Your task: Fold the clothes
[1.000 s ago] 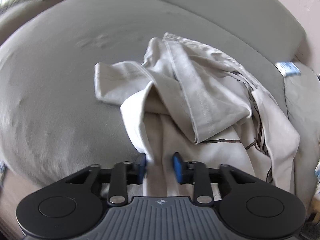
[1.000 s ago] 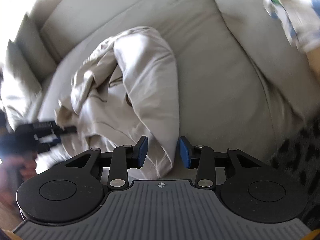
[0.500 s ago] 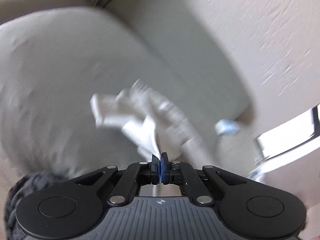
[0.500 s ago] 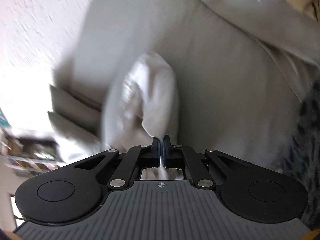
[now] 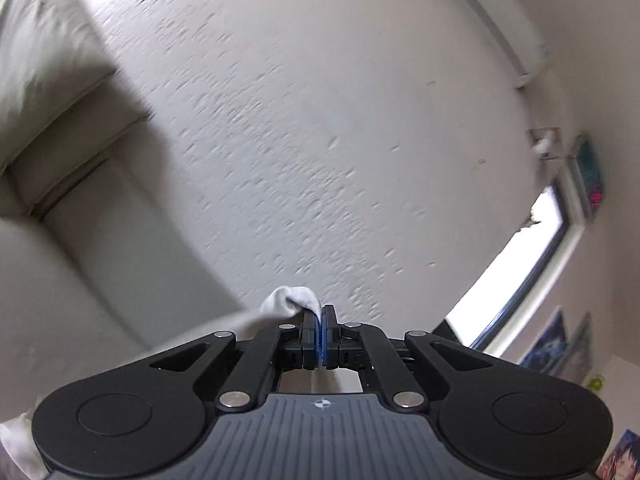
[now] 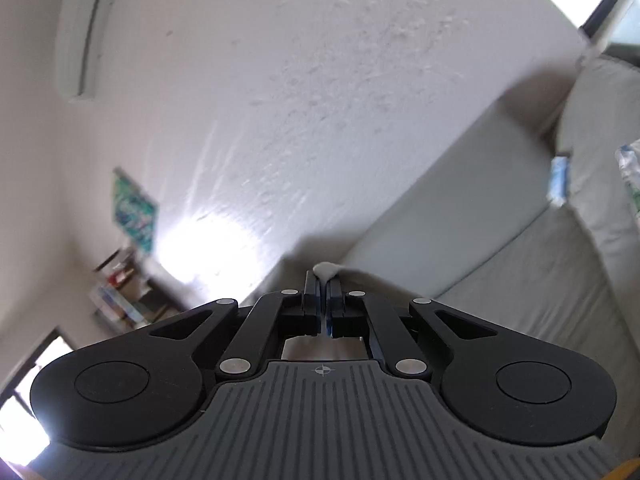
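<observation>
My left gripper is shut on a fold of the pale beige garment; a bunch of cloth pokes out above its tips and trails down to the left. My right gripper is shut on another bit of the same garment, a small nub showing above its tips. Both grippers are raised and tilted up toward the white textured wall. The rest of the garment hangs below, out of sight.
The grey sofa's backrest and cushions lie left in the left wrist view and right in the right wrist view. A window, an air conditioner and a shelf line the walls.
Both grippers closed on the garment on the sofa, then lifted it high and tilted upward; the views swung from the sofa seat to the wall.
</observation>
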Motion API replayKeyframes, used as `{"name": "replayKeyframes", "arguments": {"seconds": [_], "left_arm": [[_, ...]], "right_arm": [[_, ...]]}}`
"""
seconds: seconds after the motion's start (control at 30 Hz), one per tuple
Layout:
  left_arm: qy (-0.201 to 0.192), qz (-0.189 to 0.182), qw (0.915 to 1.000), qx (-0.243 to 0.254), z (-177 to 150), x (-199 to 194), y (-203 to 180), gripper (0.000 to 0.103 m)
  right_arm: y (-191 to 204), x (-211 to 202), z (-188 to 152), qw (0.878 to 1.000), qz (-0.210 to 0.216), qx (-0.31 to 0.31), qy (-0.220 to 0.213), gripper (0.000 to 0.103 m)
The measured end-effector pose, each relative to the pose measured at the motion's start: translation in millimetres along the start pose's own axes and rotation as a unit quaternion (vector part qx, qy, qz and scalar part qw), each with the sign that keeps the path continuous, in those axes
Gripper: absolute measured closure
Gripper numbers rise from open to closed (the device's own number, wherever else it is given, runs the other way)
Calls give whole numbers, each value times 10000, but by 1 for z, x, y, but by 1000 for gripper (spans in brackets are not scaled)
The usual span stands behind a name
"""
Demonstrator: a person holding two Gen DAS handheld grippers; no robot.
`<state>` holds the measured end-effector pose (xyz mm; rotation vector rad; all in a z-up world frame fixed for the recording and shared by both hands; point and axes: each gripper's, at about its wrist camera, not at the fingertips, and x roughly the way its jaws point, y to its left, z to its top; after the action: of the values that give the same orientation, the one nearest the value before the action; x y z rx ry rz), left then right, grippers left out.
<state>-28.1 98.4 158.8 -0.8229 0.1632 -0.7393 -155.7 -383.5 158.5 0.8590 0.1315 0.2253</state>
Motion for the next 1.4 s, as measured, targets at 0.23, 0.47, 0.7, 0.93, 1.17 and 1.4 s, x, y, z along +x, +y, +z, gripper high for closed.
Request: {"name": "replayKeyframes", "arguments": {"seconds": [0.23, 0.47, 0.7, 0.93, 1.17, 1.4], "left_arm": [[-466, -505, 9973, 241, 30, -28, -43, 103], [-55, -350, 9988, 328, 27, 3, -34, 103], [807, 686, 9923, 635, 28, 129, -2, 103], [-319, -311, 9849, 1671, 69, 114, -74, 103], [1248, 650, 9843, 1068, -4, 88, 17, 103], [3166, 2364, 9183, 238, -149, 90, 148, 103]], "right_arm": [[51, -37, 26, 9942, 490, -698, -647, 101], [67, -30, 41, 9880, 365, -1077, -1047, 101], [4, 122, 72, 9892, -1261, -732, 150, 101], [103, 102, 109, 9462, -603, -2763, -1574, 101], [28, 86, 85, 9800, -1260, -1525, -213, 101], [-167, 124, -44, 9422, -2752, 198, 1902, 101]]}}
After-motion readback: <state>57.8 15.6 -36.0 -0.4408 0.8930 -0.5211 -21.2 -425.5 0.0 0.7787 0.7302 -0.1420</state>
